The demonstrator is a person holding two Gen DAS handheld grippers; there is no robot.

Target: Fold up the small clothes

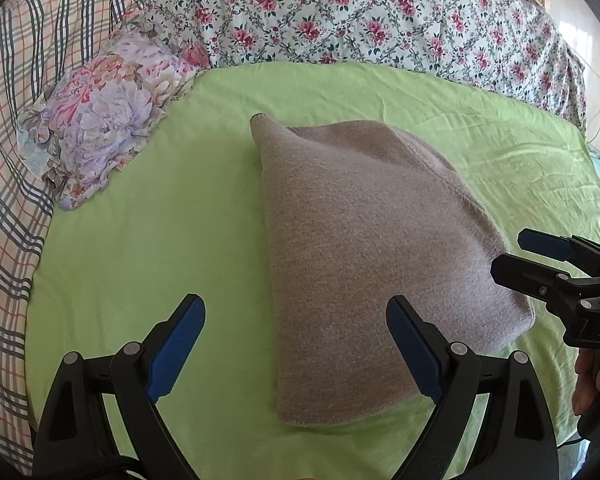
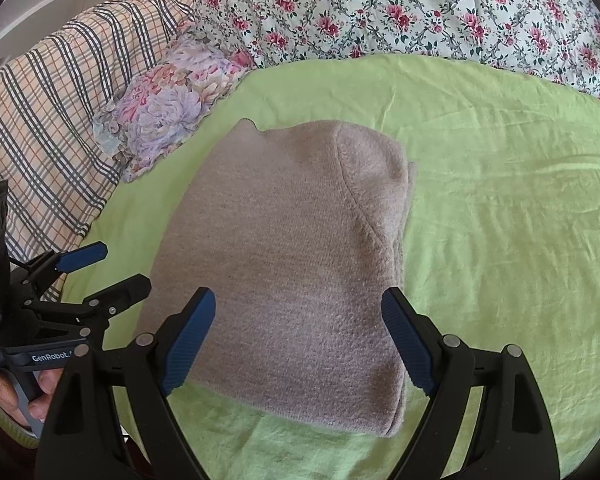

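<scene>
1. Broadly, a green sheet (image 1: 140,240) covers the bed and takes up most of both views, with a few creases running across its far right part
2. Beyond it, a quilt with pink flowers (image 1: 360,12) is bunched along the far edge, and a checked blanket (image 1: 16,120) lies down the left side
3. Next in size, the folded beige knit garment (image 2: 284,272) lies flat on the green sheet near the middle, its near edge close to the person; one small corner sticks up at its far left, and a curved seam shows on its right part
4. Smaller, a folded cloth with pale purple and pink blooms (image 1: 100,120) sits at the far left, where the sheet meets the checked blanket, apart from the knit garment
5. Then the left gripper (image 1: 296,344) hangs above the garment's near left edge with its blue pads spread wide and nothing between them that they press; a hand (image 2: 24,392) holds its handle
6. Likewise the right gripper (image 2: 298,340) hangs above the garment's near part, its jaws spread wide and gripping nothing
</scene>
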